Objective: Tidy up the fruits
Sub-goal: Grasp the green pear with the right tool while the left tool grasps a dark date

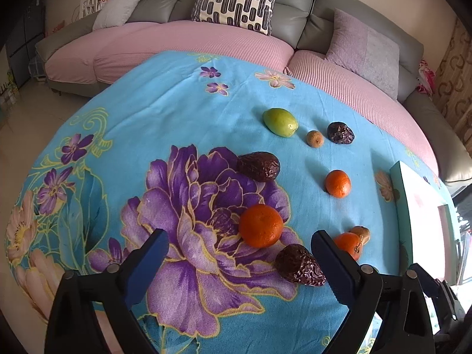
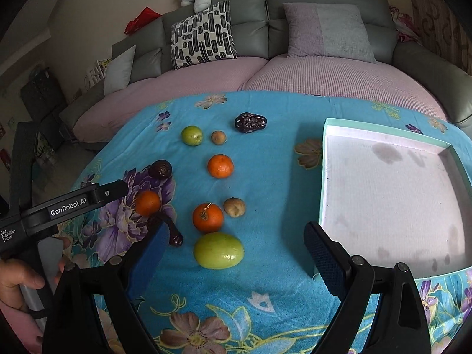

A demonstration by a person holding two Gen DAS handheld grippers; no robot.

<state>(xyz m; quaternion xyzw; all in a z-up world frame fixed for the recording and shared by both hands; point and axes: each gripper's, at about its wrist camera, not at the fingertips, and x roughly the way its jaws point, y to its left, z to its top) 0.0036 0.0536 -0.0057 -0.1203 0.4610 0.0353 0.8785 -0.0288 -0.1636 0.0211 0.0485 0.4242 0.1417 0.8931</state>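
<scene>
Fruits lie loose on a blue flowered cloth. In the right wrist view a large green fruit (image 2: 218, 250) lies just ahead of my open, empty right gripper (image 2: 236, 250), with a tangerine (image 2: 207, 217) and a small brown fruit (image 2: 234, 206) behind it. Farther back are another tangerine (image 2: 220, 165), a small green fruit (image 2: 192, 136) and a dark date (image 2: 250, 122). My left gripper (image 1: 240, 262) is open and empty; a tangerine (image 1: 260, 226) and a dark date (image 1: 299, 265) lie between its fingers' reach. Another date (image 1: 258, 166) lies beyond.
A shallow teal-rimmed tray (image 2: 322, 177) with a white floor sits on the cloth at the right; its edge also shows in the left wrist view (image 1: 398, 183). A grey sofa with pink covers (image 2: 324, 73) and cushions stands behind the table. The left gripper's body (image 2: 67, 206) crosses the right view's left side.
</scene>
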